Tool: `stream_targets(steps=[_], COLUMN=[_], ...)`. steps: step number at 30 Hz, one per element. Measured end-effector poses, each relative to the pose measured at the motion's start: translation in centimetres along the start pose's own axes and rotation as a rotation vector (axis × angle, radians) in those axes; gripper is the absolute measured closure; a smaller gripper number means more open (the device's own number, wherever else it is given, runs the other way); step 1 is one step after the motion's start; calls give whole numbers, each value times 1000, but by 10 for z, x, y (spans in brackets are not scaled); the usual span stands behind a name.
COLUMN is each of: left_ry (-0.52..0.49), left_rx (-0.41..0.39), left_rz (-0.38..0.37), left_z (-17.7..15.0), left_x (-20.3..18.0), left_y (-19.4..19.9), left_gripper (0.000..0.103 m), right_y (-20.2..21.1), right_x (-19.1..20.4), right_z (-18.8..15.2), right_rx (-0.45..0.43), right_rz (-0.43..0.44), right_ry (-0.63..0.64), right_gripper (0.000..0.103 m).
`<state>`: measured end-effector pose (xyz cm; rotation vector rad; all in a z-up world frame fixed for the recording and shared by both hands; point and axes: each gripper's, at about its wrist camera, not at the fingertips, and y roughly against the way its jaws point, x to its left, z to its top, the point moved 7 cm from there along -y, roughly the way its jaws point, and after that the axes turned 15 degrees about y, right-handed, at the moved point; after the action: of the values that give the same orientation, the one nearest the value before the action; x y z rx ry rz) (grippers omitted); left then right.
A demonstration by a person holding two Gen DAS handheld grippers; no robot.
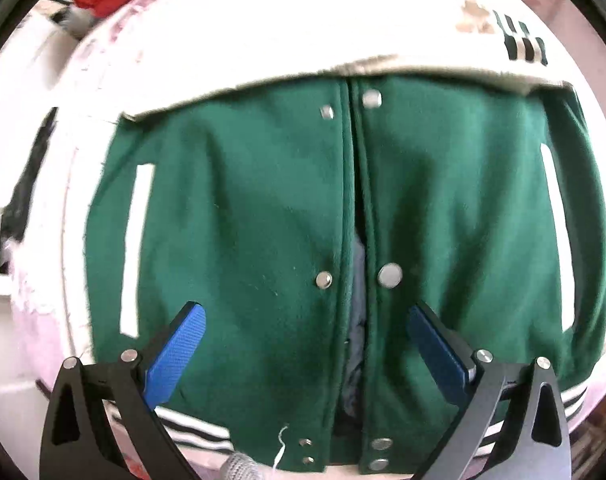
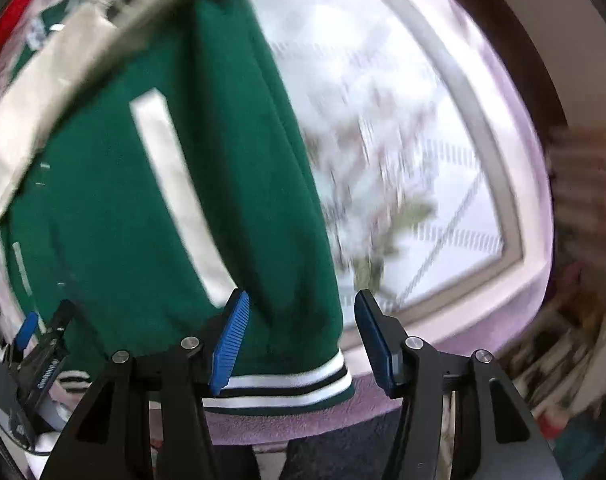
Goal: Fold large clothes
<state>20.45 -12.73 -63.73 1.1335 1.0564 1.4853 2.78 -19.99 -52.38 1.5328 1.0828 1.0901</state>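
Both sets of fingers are spread, with nothing gripped: the left gripper [image 1: 305,320] is held over the jacket [image 1: 263,220], the right gripper [image 2: 301,320] over its striped hem [image 2: 295,384]. The jacket lies front-up on the bed [image 2: 383,120], a white sleeve [image 1: 263,40] folded across it. If one layer alone is pinched, the unsnapped front may gape and the sleeve slide.

bright daylight, blown-out whites, motion blur, fisheye-warped edges
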Motion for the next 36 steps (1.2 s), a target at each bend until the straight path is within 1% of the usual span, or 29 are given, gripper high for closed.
stream_targets(steps=[1,2,3,4,5,6,7,8,10,11,12,13,14,16,17,18,19,20,22,23,26,27,28,29,31,32,36], left_ry=[13,23,28,27,25,23,24,26,27,13,-9,-25,-42,-71,-84,-112,-141,-162,-192,-195,-136,-127,-128,-132,-135,-129,-104], left_rx=[-21,-43,-64,-77,-80,-81,-88,-95,-96,-96,-86,-78,-74,-61,-54,-47,-50,-50,-42,-32,-29,-25,-28,-32,-37,-35,-21], left_rz=[23,50,94,131,158,188,215,229,236,239,239,240,241,240,246,267,297,321,380,396,396,400,411,431,467,480,473], left_z=[0,0,-4,-8,-14,-22,-28,-36,-55,-67,-80,-88,-99,-117,-122,-129,-133,-136,-139,-139,-129,-125,-123,-120,-115,-112,-103], left_x=[-6,-14,-26,-39,-51,-66,-74,-89,-121,-143,-160,-176,-196,-230,-241,-256,-265,-270,-274,-272,-263,-260,-258,-255,-247,-240,-226], left_y=[5,12,21,28,35,44,60,68,81,86,92,93,94,91,87,79,70,61,44,35,28,28,29,29,27,25,18], left_gripper=[0,0,0,0,0,0,0,0,0,0,0,0,0,0,0,0,0,0,0,0,0,0,0,0,0,0,0], right_y=[8,13,19,18,13,16,20,21,15,17,8,12,9,6,-9,-17,-20,-31,-31,-32,-29,-35,-35,-42,-46,-45,-66], right_x=[2,1,0,7,-10,-17,-24,-32,-60,-76,-97,-114,-140,-192,-205,-216,-230,-245,-269,-281,-305,-300,-297,-292,-275,-270,-228], right_z=[8,14,22,29,42,47,50,58,63,62,79,76,93,99,116,115,128,139,141,147,162,167,173,179,191,194,219], right_rx=[-8,-10,-16,-24,-25,-19,-14,-10,9,12,13,17,22,36,41,45,47,54,65,67,59,52,40,34,24,20,6], right_rz=[30,58,94,116,123,121,120,125,129,125,121,110,106,106,104,95,81,67,50,47,63,84,129,161,243,271,412], right_ry=[21,33,42,55,78,112,140,161,217,242,256,261,254,221,211,202,193,188,181,182,199,205,214,219,223,223,266], right_gripper=[44,41,40,40,40,40,40,40,40,40,40,40,40,40,40,40,40,40,40,40,40,40,40,40,40,40,40])
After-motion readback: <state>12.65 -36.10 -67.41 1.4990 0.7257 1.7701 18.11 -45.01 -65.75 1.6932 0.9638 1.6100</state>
